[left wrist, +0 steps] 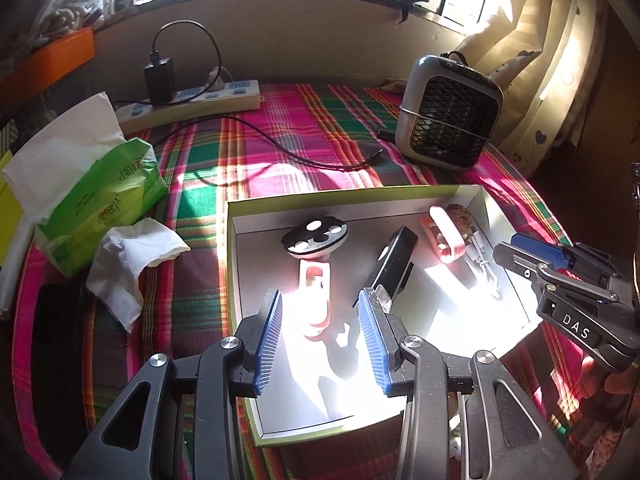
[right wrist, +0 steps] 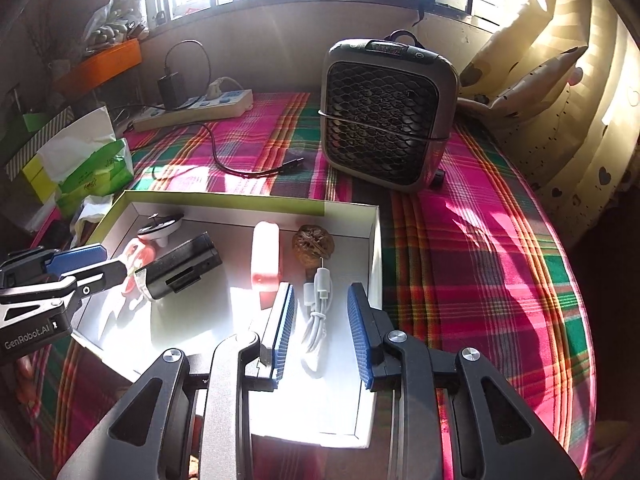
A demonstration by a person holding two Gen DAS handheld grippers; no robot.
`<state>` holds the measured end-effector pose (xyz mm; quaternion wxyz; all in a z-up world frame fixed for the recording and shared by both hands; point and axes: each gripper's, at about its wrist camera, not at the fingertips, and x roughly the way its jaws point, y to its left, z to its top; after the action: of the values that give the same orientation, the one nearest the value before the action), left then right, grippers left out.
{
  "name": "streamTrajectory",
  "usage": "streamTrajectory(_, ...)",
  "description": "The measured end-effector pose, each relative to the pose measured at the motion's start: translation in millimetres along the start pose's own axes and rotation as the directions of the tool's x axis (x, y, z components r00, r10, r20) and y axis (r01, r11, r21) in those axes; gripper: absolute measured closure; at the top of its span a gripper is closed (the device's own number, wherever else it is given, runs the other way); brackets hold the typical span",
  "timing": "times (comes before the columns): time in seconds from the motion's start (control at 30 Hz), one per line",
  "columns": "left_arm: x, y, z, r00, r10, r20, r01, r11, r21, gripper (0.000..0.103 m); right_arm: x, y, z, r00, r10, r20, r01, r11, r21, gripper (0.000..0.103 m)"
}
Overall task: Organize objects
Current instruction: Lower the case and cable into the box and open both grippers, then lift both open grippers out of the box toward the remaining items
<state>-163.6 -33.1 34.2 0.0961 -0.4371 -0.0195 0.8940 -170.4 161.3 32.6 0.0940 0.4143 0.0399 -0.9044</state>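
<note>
The left gripper (left wrist: 320, 336) stands with its jaws apart and nothing pressed between the pads, low centre of its view, over the pink-handled massager (left wrist: 316, 280) lying in the shallow box (left wrist: 240, 208); the right gripper (right wrist: 320, 332) is narrowly parted around the coiled white cable (right wrist: 318, 312), pads seemingly clear of it; both items look placed, so lift each gripper straight up, avoiding the black device (left wrist: 394, 268), pink case (right wrist: 266, 260) and walnut (right wrist: 313, 242).

left gripper (left wrist: 320, 332): your jaws stand apart, pads gripping nothing | right gripper (right wrist: 320, 332): jaws parted, angled downward, pads pressing nothing
</note>
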Motion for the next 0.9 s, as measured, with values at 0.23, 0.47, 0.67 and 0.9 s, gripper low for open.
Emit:
streamTrajectory(0.23,-20.4,-1.9,-9.5,0.999,-0.004,0.036,0.005,1.0,-0.001,0.065,-16.4,4.3,-7.7,1.0,0.006,0.022,-0.006,1.0,0.005,0.074)
streamTrajectory(0.47,-45.2,-2.9,-29.4,0.997,-0.02,0.071,0.021,1.0,-0.01,0.065,-44.3,8.8,-25.0,0.997,0.032,0.065,-0.035,0.999,0.036,0.065)
streamTrajectory(0.67,-62.0,-6.1,-51.6,0.994,-0.073,0.087,0.074,0.997,-0.015,0.065,-61.1,17.0,-48.4,0.996,0.052,0.069,-0.055,0.998,0.043,0.064)
streamTrajectory(0.9,-60.0,-8.6,-76.2,0.991,-0.129,0.046,0.13,0.991,-0.01,0.065,-60.5,35.0,-72.8,0.994,0.102,0.033,-0.103,0.994,0.03,0.064)
